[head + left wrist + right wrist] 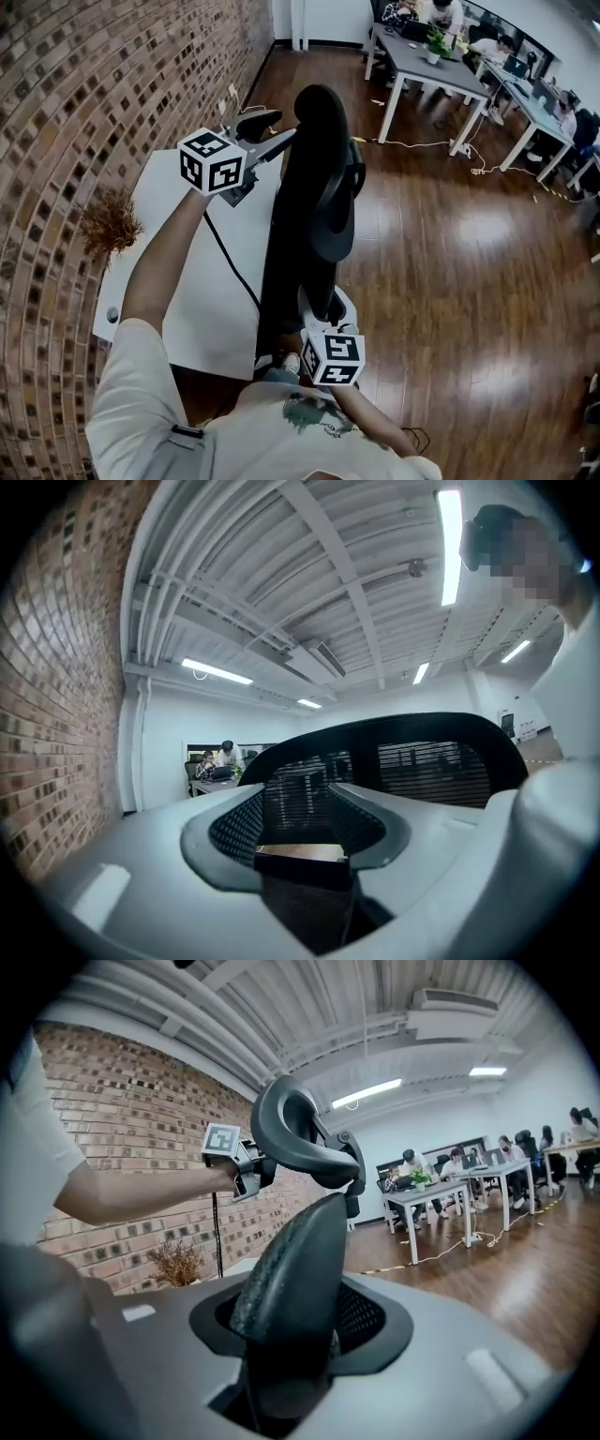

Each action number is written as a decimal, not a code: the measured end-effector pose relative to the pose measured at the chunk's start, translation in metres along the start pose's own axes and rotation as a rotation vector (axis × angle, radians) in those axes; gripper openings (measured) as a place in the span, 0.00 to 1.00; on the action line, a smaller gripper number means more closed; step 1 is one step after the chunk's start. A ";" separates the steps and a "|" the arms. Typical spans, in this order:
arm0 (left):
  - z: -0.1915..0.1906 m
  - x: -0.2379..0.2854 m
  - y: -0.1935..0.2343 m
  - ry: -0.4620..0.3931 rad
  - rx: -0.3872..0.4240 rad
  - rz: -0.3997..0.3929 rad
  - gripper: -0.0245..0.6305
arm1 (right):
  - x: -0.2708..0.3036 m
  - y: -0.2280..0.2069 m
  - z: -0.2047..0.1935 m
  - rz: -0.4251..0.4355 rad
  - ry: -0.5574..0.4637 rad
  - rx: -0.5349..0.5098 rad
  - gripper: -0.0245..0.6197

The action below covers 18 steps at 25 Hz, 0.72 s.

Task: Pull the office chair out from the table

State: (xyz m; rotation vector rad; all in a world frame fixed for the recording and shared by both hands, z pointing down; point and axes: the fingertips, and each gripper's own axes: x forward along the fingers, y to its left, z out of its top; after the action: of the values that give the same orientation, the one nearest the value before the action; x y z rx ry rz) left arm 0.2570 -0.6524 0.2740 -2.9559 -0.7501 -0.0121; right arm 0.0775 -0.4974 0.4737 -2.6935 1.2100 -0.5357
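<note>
From the head view, the office chair [314, 187] stands right beside the white table [202, 309], with its side along the table's long edge. The table is pushed up against the brick wall [56, 112], so there is no room on that side. A dry plant [108, 223] and a black cable [230, 258] lie on the table. On the chair's other side the wood floor [450, 281] is wide and bare, and the other desks [441, 70] are far off. The left gripper [267, 141] reaches over the table to the chair's far end. The right gripper [323, 314] is at the chair's near end, close to the person's body. In the left gripper view, the left gripper [300, 808] has let go: its jaws stand apart, and the chair's black mesh back [422, 752] curves just ahead of them, not pinched. In the right gripper view, the right gripper [300, 1307] is clamped on a black padded part of the chair [291, 1269], which fills the gap between its jaws. Past it there is open floor [506, 1279] to the right.
</note>
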 end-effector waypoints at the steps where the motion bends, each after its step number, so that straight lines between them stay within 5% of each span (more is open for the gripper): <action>1: -0.002 0.003 0.006 -0.003 -0.010 -0.026 0.36 | -0.001 0.000 -0.001 -0.002 0.000 0.003 0.32; 7: -0.013 0.037 0.030 -0.002 0.009 -0.206 0.55 | -0.007 -0.007 -0.001 -0.049 -0.006 0.011 0.31; 18: -0.012 0.080 0.035 -0.070 -0.038 -0.502 0.53 | -0.010 -0.018 -0.004 -0.215 0.052 0.019 0.25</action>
State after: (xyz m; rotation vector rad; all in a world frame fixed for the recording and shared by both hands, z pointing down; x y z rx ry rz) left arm 0.3443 -0.6465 0.2852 -2.7267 -1.4917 0.0428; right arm 0.0819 -0.4779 0.4794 -2.8267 0.9260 -0.6446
